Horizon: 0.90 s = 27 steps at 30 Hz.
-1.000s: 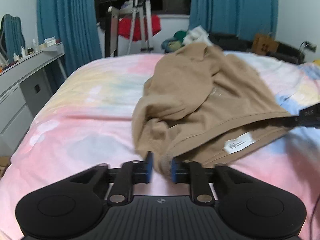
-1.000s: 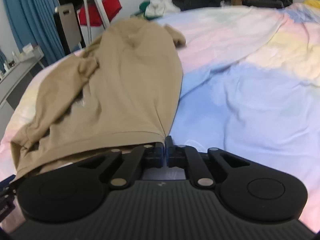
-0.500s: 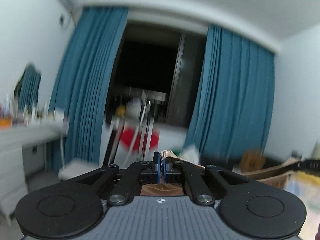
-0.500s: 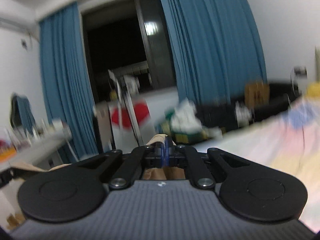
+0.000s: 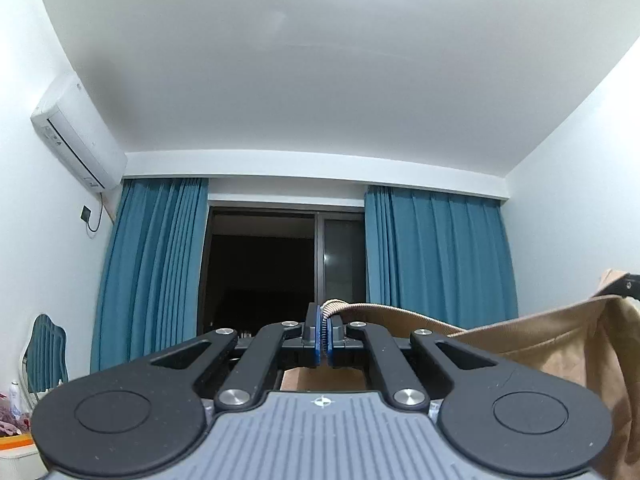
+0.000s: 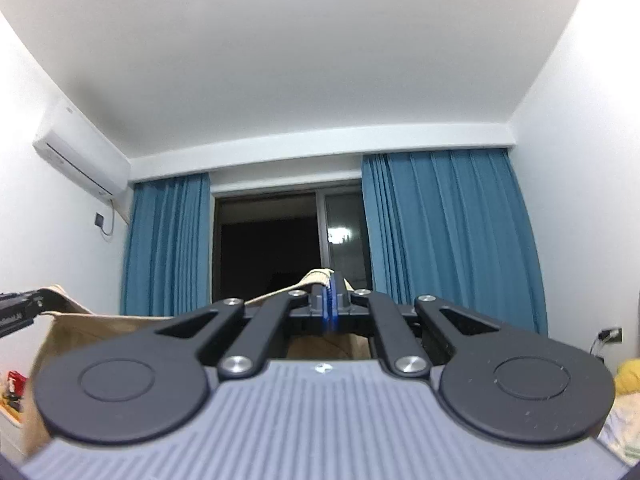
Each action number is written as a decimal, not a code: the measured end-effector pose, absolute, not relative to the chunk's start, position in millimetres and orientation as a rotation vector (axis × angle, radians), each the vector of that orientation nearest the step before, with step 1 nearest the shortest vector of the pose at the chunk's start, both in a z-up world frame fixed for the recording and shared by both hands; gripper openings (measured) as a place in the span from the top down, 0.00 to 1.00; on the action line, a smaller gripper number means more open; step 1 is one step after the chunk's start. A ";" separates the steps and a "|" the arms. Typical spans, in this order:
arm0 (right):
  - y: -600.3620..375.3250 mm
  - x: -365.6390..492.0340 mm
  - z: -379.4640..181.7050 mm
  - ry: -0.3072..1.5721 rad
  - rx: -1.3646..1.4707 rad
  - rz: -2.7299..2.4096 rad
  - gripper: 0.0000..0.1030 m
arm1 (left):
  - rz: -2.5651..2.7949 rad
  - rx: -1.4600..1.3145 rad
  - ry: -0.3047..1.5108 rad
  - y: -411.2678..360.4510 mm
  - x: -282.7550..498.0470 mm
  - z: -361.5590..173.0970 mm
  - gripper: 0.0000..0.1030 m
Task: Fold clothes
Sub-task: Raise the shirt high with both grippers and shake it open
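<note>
A tan garment [image 5: 552, 344] hangs in the air, stretched between my two grippers. My left gripper [image 5: 325, 320] is shut on its ribbed hem, which pokes out above the blue pads. From there the cloth runs off to the right, where the other gripper's black tip [image 5: 624, 286] shows at the frame edge. In the right wrist view my right gripper [image 6: 329, 296] is shut on the hem as well, and the tan garment [image 6: 80, 328] sags to the left towards the left gripper's tip [image 6: 18, 308]. Both grippers point upward at the window; the bed is mostly hidden.
Teal curtains [image 5: 436, 256] frame a dark window [image 5: 260, 276] ahead. An air conditioner [image 5: 76, 132] hangs on the left wall. A mirror [image 5: 40, 352] and small items stand at the lower left. A strip of pastel bedding [image 6: 624, 432] shows at the lower right.
Both grippers rose from the bed and tilted upward, lifting the tan garment off the bedding. The left jaws, open around the hem a second ago, are shut on it now.
</note>
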State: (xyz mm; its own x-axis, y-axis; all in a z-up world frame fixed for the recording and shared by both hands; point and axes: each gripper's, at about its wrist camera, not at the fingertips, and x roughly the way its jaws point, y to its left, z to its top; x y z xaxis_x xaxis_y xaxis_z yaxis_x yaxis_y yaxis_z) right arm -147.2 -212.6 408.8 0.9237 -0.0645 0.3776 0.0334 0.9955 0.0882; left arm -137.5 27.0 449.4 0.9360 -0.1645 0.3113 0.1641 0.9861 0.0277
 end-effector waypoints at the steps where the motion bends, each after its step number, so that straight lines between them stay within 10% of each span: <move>1: -214.0 -147.5 411.8 -0.384 0.084 -0.045 0.96 | -0.167 0.001 -0.309 26.7 -138.8 452.2 0.97; 13: -214.8 -19.8 333.0 -0.127 0.092 -0.055 0.96 | -0.077 0.068 -0.070 16.8 -8.5 351.5 0.97; 27: -239.9 355.3 68.7 0.351 0.046 -0.170 0.96 | 0.000 0.054 0.291 -11.2 351.5 58.3 0.96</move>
